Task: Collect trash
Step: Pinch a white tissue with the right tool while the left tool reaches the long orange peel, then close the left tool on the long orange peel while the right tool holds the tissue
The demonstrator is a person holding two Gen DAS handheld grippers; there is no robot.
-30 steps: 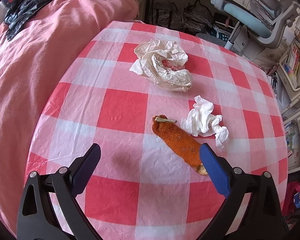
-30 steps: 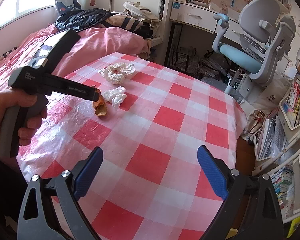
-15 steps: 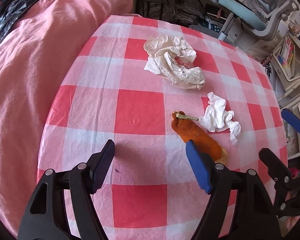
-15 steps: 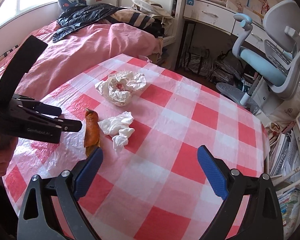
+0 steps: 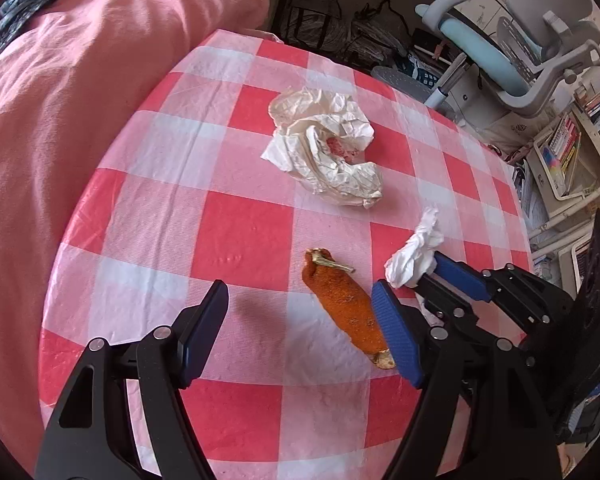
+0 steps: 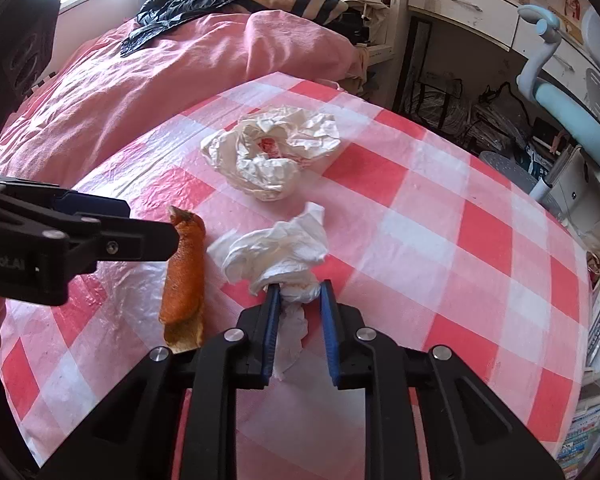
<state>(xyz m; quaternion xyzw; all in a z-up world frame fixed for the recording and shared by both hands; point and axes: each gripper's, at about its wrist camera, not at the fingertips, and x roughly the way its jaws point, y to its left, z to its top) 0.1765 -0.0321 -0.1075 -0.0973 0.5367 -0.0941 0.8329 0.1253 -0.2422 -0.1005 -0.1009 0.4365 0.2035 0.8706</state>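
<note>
Right tongs [image 6: 298,294] are pinching the white tissue wad [image 6: 276,248] lying on the bench [image 6: 440,240], jaws having just been closing around it; advise lifting straight up. Left tongs [image 5: 300,320] are standing wide, empty, straddling the orange peel [image 5: 342,304]. Since the earlier frame, they are narrowing slightly.

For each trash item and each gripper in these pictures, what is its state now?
White tissue: crumpled, pinched at its near end by the right gripper.
Orange peel: lying flat on the tablecloth, not held.
Crumpled wrapper: lying loose on the tablecloth, untouched.
Right gripper: jaws have just been closing, now shut on the tissue.
Left gripper: open, hovering beside the peel.
</note>
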